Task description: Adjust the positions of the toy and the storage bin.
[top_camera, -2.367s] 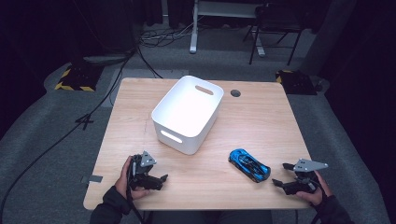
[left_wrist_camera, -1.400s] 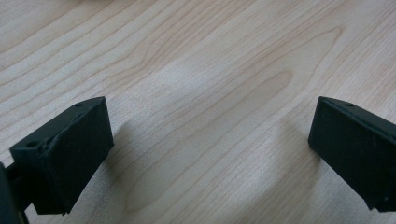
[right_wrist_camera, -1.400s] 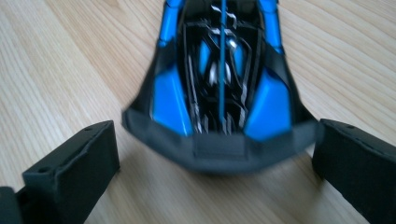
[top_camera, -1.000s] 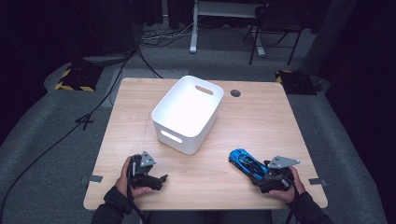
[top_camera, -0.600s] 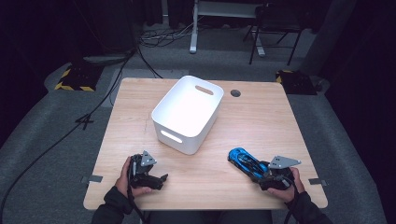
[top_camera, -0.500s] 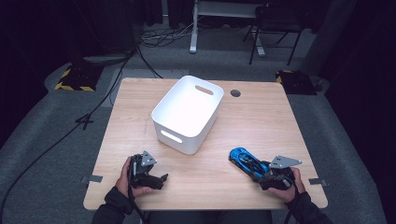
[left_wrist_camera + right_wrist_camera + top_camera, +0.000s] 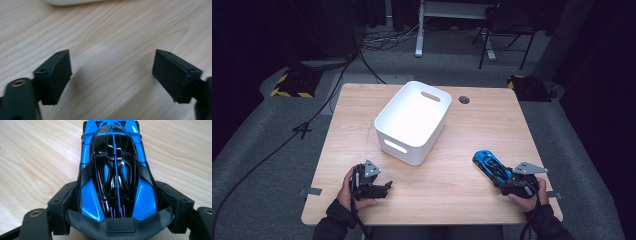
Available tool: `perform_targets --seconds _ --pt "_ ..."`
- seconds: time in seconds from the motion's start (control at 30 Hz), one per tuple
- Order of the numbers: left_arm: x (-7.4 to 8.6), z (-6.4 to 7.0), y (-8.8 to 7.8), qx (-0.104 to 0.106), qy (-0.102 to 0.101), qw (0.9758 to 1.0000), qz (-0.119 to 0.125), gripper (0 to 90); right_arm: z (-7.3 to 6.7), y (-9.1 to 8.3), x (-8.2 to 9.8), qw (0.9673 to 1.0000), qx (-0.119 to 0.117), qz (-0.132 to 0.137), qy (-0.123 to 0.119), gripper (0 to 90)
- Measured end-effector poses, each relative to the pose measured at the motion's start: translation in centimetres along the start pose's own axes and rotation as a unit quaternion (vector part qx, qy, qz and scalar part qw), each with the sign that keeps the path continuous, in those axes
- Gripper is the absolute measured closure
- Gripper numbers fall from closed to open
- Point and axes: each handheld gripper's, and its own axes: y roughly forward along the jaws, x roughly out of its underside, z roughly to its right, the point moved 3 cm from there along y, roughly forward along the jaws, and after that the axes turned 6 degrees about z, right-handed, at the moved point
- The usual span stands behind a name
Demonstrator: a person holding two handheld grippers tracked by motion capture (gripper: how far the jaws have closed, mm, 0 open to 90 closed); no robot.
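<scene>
Toy car (image 7: 113, 170): glossy blue-black plastic, low wedge.
Right tool (image 7: 120, 202): clamped on car's tail.
Left tool (image 7: 111, 75): apart, closing slightly, over bare wood-grain surface (image 7: 112, 30).

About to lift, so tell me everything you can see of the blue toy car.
The blue toy car is glossy, plastic-looking, with a black ribbed canopy and a black rear wing. It sits upright on its wheels on the wooden table, near the front right. The right gripper is shut on its rear flanks.
</scene>
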Motion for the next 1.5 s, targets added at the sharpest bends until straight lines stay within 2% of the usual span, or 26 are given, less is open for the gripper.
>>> perform_targets --seconds 0.03,0.07,0.17,0.27,0.37,0.4,0.47,0.5,0.67,0.73,0.77,0.87,0.93,0.97,1.0,1.03,1.07,1.13,1.17,1.23,1.27,1.33,1.4,1.5 --pt "-0.4 0.2 -0.1 -0.003 0.01 0.9999 0.01 17.0 0.9 -0.3 0.2 1.0 0.005 -0.001 0.002 24.5" --pt "-0.7 0.4 -0.2 -0.003 0.015 0.9997 0.017 16.8 1.2 -0.4 0.4 1.0 0.008 0.0 0.005 24.5" --pt "-1.4 0.5 -0.7 0.005 0.019 0.9993 0.031 17.0 2.2 -0.8 0.7 0.9998 0.011 -0.002 0.019 24.5" --pt "-2.2 0.8 -1.1 0.018 0.018 0.9981 0.056 18.9 2.5 -1.0 0.9 0.9997 0.013 -0.005 0.019 24.5" --pt "-3.3 1.1 -1.7 0.026 0.026 0.9963 0.078 19.6 2.6 -1.0 0.9 0.9997 0.012 -0.004 0.023 24.5" --pt "-3.7 1.2 -2.0 0.03 0.022 0.9956 0.086 19.7 2.7 -1.0 0.9 0.9996 0.012 -0.003 0.023 24.4" --pt "-4.7 1.4 -2.5 0.032 0.027 0.9934 0.107 21.1 2.7 -1.0 0.9 0.9996 0.013 -0.001 0.025 24.4" --pt "-4.7 1.4 -2.5 0.032 0.027 0.9934 0.107 21.9 2.7 -1.0 0.9 0.9996 0.013 -0.001 0.025 24.4" --pt "-7.7 3.0 -3.1 0.044 0.037 0.9871 0.149 23.7 2.7 -1.0 1.0 0.9997 0.013 0.0 0.023 24.4" --pt "-8.2 3.2 -3.1 0.046 0.042 0.9863 0.153 24.4 2.7 -1.0 1.0 0.9996 0.013 0.0 0.023 24.4" --pt "-9.1 3.7 -3.0 0.05 0.045 0.9845 0.162 24.7 2.7 -1.0 1.0 0.9996 0.013 0.001 0.023 24.4" --pt "-9.9 4.2 -2.9 0.054 0.044 0.9836 0.166 26.1 2.7 -1.1 1.0 0.9997 0.013 0.001 0.023 24.4" --pt "-10.9 4.6 -2.7 0.058 0.054 0.9818 0.173 27.0 2.7 -1.0 1.0 0.9997 0.013 0.001 0.022 24.4" --pt "-11.4 4.8 -2.6 0.059 0.055 0.9818 0.172 27.0 2.7 -1.0 1.0 0.9997 0.012 0.001 0.022 24.4" --pt "-11.9 5.1 -2.5 0.064 0.056 0.9805 0.177 26.6 2.7 -1.0 1.0 0.9997 0.012 0.002 0.022 24.4" --pt "-12.5 5.3 -2.4 0.061 0.055 0.9801 0.181 26.6 2.7 -1.0 1.0 0.9997 0.012 0.002 0.022 24.4" --pt "-13.3 5.6 -2.1 0.054 0.056 0.9817 0.174 27.5 2.7 -1.0 1.0 0.9997 0.012 0.002 0.022 24.4" --pt "-14.0 5.8 -1.8 0.055 0.062 0.9818 0.171 27.5 2.7 -1.1 1.0 0.9997 0.012 0.002 0.023 24.4" --pt "-14.4 5.9 -1.6 0.052 0.07 0.9823 0.165 27.5 2.7 -1.1 1.0 0.9997 0.012 0.002 0.023 24.4" --pt "-15.0 6.2 -0.9 0.058 0.072 0.984 0.153 27.4 2.7 -1.0 1.0 0.9997 0.012 0.002 0.021 24.4" --pt "-15.3 6.2 -0.7 0.054 0.072 0.9848 0.148 27.3 2.7 -1.0 1.0 0.9997 0.012 0.002 0.021 24.3" --pt "-15.8 6.2 0.0 0.047 0.065 0.9872 0.138 27.9 2.7 -1.0 1.0 0.9997 0.011 0.002 0.021 24.3" --pt "-16.2 6.1 0.4 0.044 0.059 0.9884 0.133 30.2 2.7 -1.0 1.0 0.9997 0.011 0.002 0.021 24.3" --pt "-16.7 6.0 1.3 0.052 0.047 0.9914 0.111 40.0 2.7 -1.1 1.1 0.9997 0.009 0.002 0.021 24.3"
